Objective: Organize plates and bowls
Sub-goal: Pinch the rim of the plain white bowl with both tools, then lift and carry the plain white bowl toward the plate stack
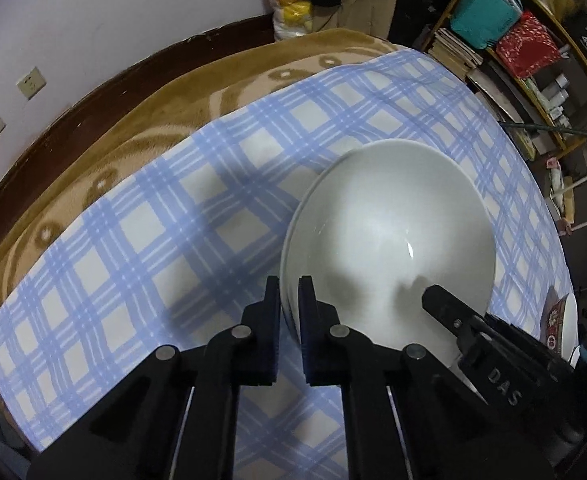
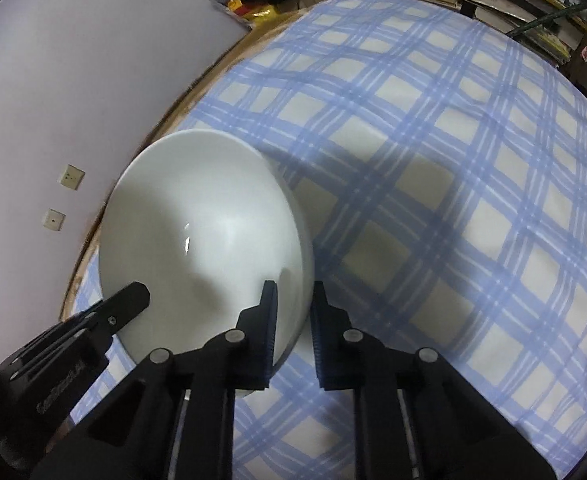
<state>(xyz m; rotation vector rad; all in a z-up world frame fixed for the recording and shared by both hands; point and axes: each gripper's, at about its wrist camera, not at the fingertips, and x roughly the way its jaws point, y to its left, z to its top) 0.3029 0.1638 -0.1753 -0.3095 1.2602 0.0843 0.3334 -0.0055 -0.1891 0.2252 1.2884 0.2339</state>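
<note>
A stack of white bowls (image 1: 393,232) is held over the blue checked tablecloth (image 1: 165,224). Two or more nested rims show at its left edge. My left gripper (image 1: 289,292) is shut on the left rim of the stack, one finger inside and one outside. In the right wrist view my right gripper (image 2: 293,300) is shut on the right rim of the white bowls (image 2: 205,240), with the left finger inside and the right finger outside. Each view shows the other gripper's fingertip over the bowl's opposite side.
A brown patterned blanket (image 1: 141,120) lies under the cloth toward the white wall (image 1: 93,20). Another white dish with a red patterned item (image 1: 561,316) sits at the right edge. Cluttered shelves (image 1: 525,48) with books and boxes stand beyond the table.
</note>
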